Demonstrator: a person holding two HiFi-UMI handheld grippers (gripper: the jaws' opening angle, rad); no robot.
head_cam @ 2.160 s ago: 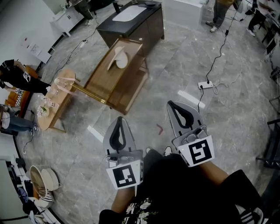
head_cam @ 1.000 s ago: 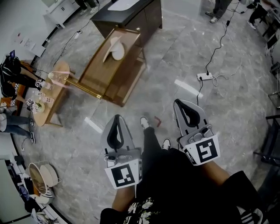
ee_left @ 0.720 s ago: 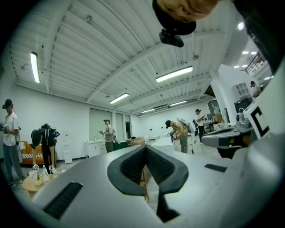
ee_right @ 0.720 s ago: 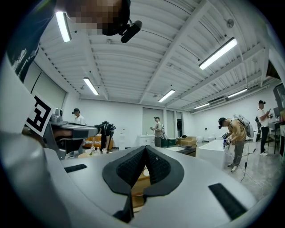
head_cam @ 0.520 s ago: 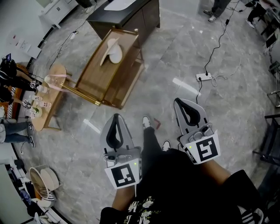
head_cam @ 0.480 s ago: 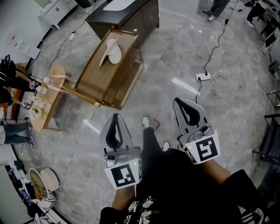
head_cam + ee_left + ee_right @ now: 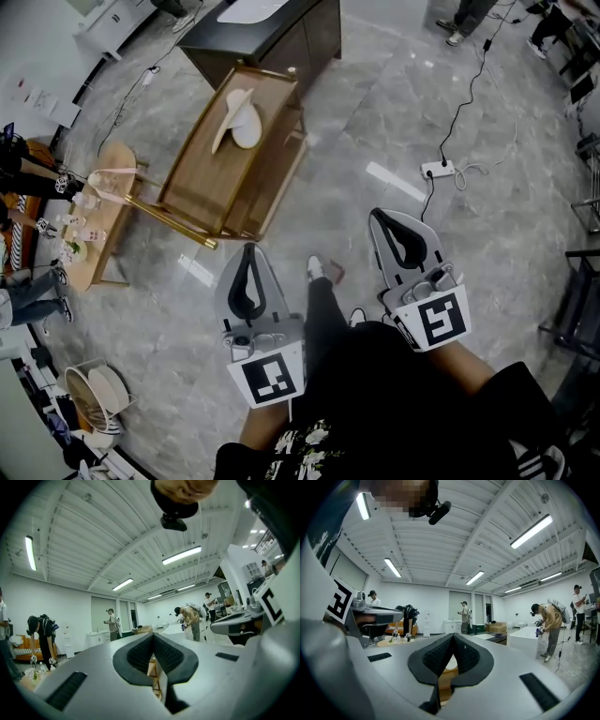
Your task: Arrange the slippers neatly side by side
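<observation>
Two white slippers [image 7: 238, 118] lie on top of a wooden rack [image 7: 199, 184], one crossed over the other at an angle. Both grippers are held level in front of the person, well short of the rack. The left gripper [image 7: 249, 247] points at the rack's near corner, and its jaws meet with nothing between them. The right gripper [image 7: 376, 215] is to the right over bare floor, shut and empty too. In the left gripper view the gripper [image 7: 153, 637] shows a strip of the rack [image 7: 153, 668] through its gap. The right gripper [image 7: 452, 637] shows the same wood [image 7: 440, 686].
A dark cabinet with a white top [image 7: 270, 36] stands behind the rack. A low round table [image 7: 97, 231] with small items is at left, near people. A power strip [image 7: 438, 171] and cable lie on the floor at right. A basket of slippers [image 7: 94, 396] sits bottom left.
The person has walked forward: the rack, slippers and cabinet have drawn nearer and lower in the head view. A foot has stepped out between the grippers. Both grippers stay shut.
</observation>
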